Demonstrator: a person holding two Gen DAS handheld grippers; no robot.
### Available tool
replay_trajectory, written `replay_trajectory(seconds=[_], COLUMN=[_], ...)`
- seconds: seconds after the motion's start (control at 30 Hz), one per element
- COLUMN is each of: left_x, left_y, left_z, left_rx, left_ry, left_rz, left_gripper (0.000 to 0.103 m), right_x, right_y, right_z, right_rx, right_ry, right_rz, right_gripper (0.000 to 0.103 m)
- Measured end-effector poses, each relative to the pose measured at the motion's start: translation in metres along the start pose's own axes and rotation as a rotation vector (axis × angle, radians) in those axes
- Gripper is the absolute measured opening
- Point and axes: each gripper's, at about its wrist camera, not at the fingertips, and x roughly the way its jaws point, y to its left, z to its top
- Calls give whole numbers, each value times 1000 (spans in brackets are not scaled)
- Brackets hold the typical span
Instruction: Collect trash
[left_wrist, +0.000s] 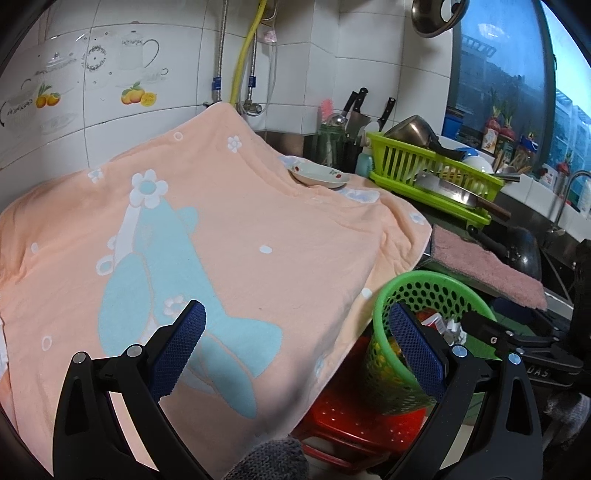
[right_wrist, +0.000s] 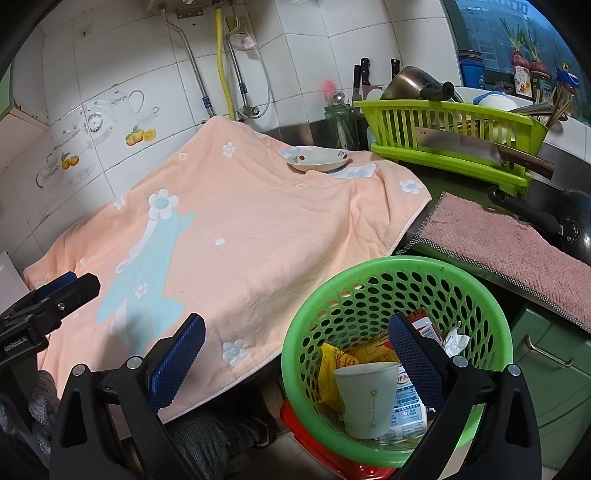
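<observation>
Both grippers spread wide and empty — right gripper (right_wrist: 295, 354) hanging over the green basket (right_wrist: 495, 314), left gripper (left_wrist: 295, 343) above the near edge of the peach towel (left_wrist: 258, 229). Trash already in the basket: paper cup (right_wrist: 369, 395), yellow wrapper (right_wrist: 328, 369), crumpled tissue (right_wrist: 456, 339), printed packet (right_wrist: 410, 410). Towel looks bare apart from a small dish (right_wrist: 319, 160) at its far corner — pretty much done, probably nothing left to grab.
</observation>
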Motion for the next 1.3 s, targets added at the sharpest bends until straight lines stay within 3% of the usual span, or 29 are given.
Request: replay_trajectory(seconds=[0.27,0.7,1.07,1.3], left_x=[3,1,-9,-5], left_y=[-1,-9,-16,-17], left_z=[1,1,4,6], left_rx=[-14,28,46,42], left_ry=[24,29,-35,-14], left_rz=[-50,-45,-49,-41], left_gripper=[98,98,98,98], right_x=[0,-1,-1,-2], right_y=[-1,-1,-1,-2], right_z=[0,-1,-2,-2], right_rx=[1,4,4,12], right_ry=[0,-4,-5,-6], right_rz=[0,1,4,5], right_gripper=[96,96,96,96])
